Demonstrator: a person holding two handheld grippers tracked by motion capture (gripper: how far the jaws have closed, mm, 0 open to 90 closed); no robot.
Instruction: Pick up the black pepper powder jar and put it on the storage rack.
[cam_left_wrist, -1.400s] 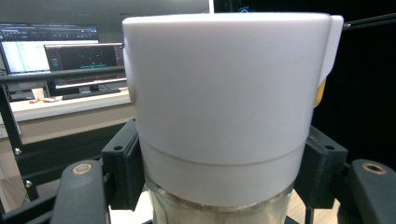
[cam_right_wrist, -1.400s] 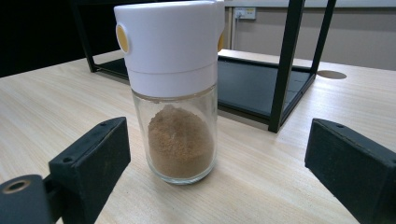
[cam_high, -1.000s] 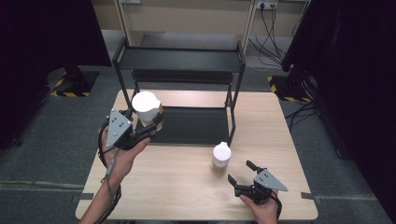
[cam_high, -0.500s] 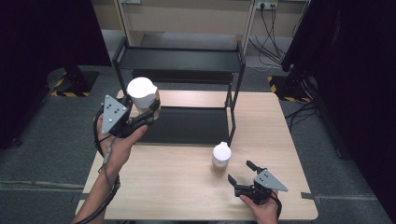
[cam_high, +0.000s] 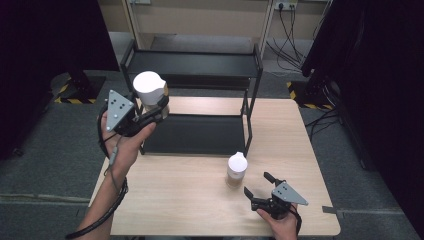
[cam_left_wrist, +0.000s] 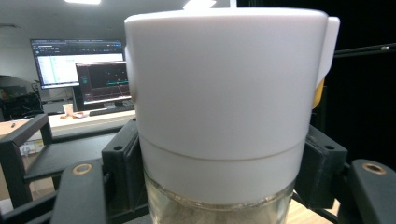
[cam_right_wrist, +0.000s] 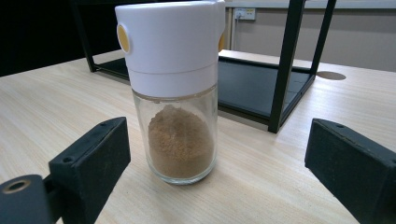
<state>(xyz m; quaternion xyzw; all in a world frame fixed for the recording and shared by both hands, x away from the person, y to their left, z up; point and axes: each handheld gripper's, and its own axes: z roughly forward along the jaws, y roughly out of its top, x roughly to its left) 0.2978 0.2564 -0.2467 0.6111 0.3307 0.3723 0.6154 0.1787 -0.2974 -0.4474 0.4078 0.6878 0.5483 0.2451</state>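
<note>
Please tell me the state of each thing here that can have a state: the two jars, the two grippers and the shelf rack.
Left gripper: shut on held jar.
Held jar: lifted off the table, upright, lid on.
Right gripper: open, touching nothing.
Standing jar: upright on table, lid on, partly full of brown powder.
Rack: both shelves bare.

Layout relative to the two-tier rack (cam_high: 200, 100): the rack stands on the far half of the table (cam_high: 175, 200), its lower shelf (cam_high: 195, 134) resting at table level and its upper shelf (cam_high: 192, 64) above and behind; a jar (cam_high: 150, 92) is held off the table at the rack's front left corner, between the jaws of the left gripper (cam_high: 150, 111), which lies just left of the rack; a second jar (cam_high: 236, 170) stands on the table just in front of the rack's front right post (cam_high: 248, 125); the right gripper (cam_high: 260, 186) lies nearer the person than that jar and to its right, apart from it, its jaws to either side of the jar in the right gripper view.
</note>
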